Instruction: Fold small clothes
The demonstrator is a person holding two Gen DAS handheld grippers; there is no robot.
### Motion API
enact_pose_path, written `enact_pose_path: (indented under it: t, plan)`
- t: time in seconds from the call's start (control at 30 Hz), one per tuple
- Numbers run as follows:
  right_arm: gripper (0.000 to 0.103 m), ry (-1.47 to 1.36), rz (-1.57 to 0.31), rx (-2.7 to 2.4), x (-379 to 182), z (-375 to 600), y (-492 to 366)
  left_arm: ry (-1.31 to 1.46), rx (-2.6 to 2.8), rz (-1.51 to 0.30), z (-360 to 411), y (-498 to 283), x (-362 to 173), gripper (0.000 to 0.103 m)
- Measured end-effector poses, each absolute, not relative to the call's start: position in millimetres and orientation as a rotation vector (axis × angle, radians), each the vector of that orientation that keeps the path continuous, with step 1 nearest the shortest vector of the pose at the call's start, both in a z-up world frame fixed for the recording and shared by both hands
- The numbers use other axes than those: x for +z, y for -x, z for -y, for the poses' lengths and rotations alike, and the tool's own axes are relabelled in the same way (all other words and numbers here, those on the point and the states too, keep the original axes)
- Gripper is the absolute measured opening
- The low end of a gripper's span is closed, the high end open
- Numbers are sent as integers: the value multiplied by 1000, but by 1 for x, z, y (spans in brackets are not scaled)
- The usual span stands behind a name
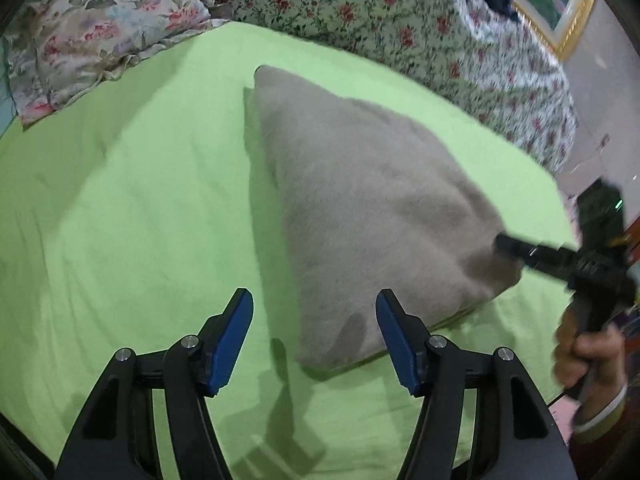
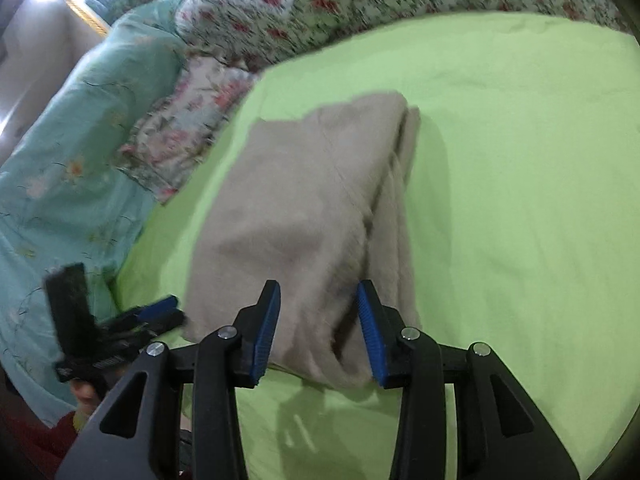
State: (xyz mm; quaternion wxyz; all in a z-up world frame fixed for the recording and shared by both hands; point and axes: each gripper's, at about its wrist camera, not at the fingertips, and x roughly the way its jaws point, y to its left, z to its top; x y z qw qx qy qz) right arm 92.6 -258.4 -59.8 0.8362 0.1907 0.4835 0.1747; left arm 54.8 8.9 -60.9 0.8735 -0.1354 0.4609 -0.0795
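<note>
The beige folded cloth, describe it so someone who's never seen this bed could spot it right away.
Find the bright green sheet covering the bed. In its middle lies the beige cloth, folded into a flat bundle. It is the only plain, patternless fabric; the pillow and quilt beyond are floral.

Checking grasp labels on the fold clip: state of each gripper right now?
Left gripper: open, holding nothing; the beige cloth lies ahead of it.
Right gripper: open over the cloth's near edge, pads not pressing on it.

Lime-green bed sheet, floral ruffled pillow at its far left corner, rose-print quilt bunched along the far edge, aqua flowered comforter, gilt picture frame
</note>
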Motion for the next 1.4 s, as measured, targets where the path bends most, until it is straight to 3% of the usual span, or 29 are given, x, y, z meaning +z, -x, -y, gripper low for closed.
enact_pose_path:
  t: [0.13,0.17,0.2,0.23,0.33,0.6,0.73,1.0,1.17,1.3,1.4]
  plan:
    - [39,-414,-1020,375,-68,259,-92,285,-153,-986,-8,-71,-66,62]
    - [33,-410,-1016,378,-68,259,-91,288,-140,-1008,-8,-75,-72,56]
    - [14,-393,-1005,381,-65,258,-90,293,-136,-1021,-8,-77,-75,51]
    - [10,-383,-997,383,-62,258,-90,306,-138,-1034,-8,-78,-79,49]
    - [9,-355,-960,367,-54,265,-85,353,-144,-1066,-8,-79,-89,47]
    - [9,-385,-1085,301,-98,280,-92,286,-150,-1104,7,-76,-99,48]
    - [15,-402,-1024,265,-70,285,-85,236,-169,-1016,2,-72,-65,46]
    - [15,-331,-854,354,-21,239,-109,217,-328,-847,19,-99,-25,46]
    - [15,-277,-941,263,-58,229,-143,227,-322,-1006,29,-138,-68,43]
    - [1,-320,-982,230,-91,245,-153,292,-317,-1053,29,-145,-93,40]
    - [0,-324,-980,228,-90,246,-151,259,-301,-1050,35,-144,-90,40]
